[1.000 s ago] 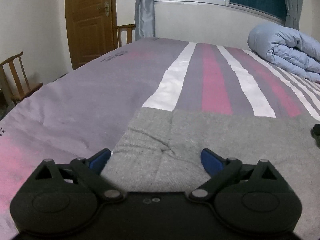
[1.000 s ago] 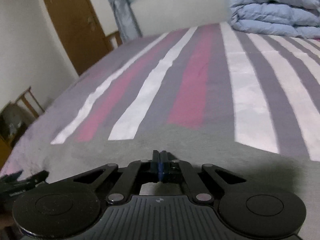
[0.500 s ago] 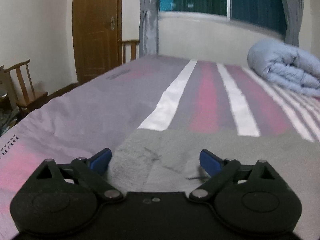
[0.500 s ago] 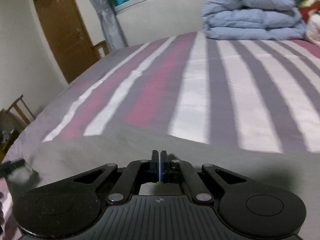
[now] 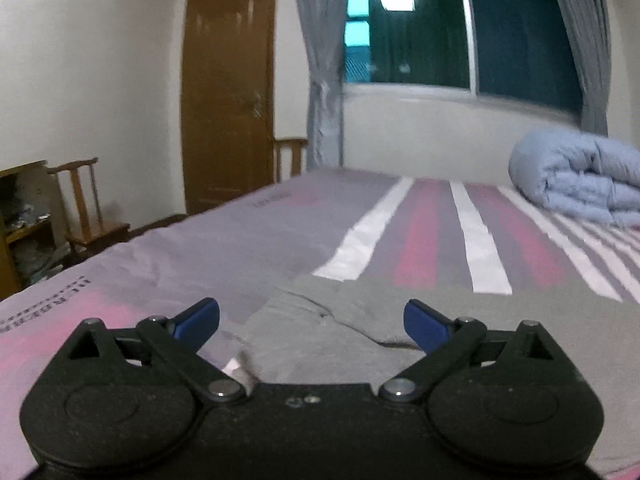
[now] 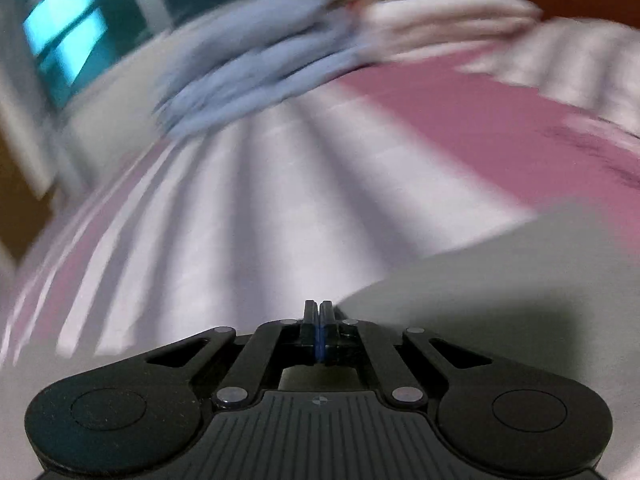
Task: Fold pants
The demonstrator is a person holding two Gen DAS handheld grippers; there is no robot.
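The grey pants lie flat on the striped bed, spreading from the middle to the right of the left wrist view. My left gripper is open and empty, its blue-tipped fingers spread above the near left end of the pants. In the blurred right wrist view my right gripper is shut, with nothing visible between its fingers. The pants' grey cloth fills the lower right there, with its edge just right of the fingertips.
The bed has pink, white and grey stripes. A folded blue duvet sits at its far right, also seen blurred in the right wrist view. Wooden chairs, a door and a curtained window line the walls.
My left gripper has risen and drawn back from the pants, staying open. My right gripper has swung fast to the right and tilted, staying shut; its view is now blurred.
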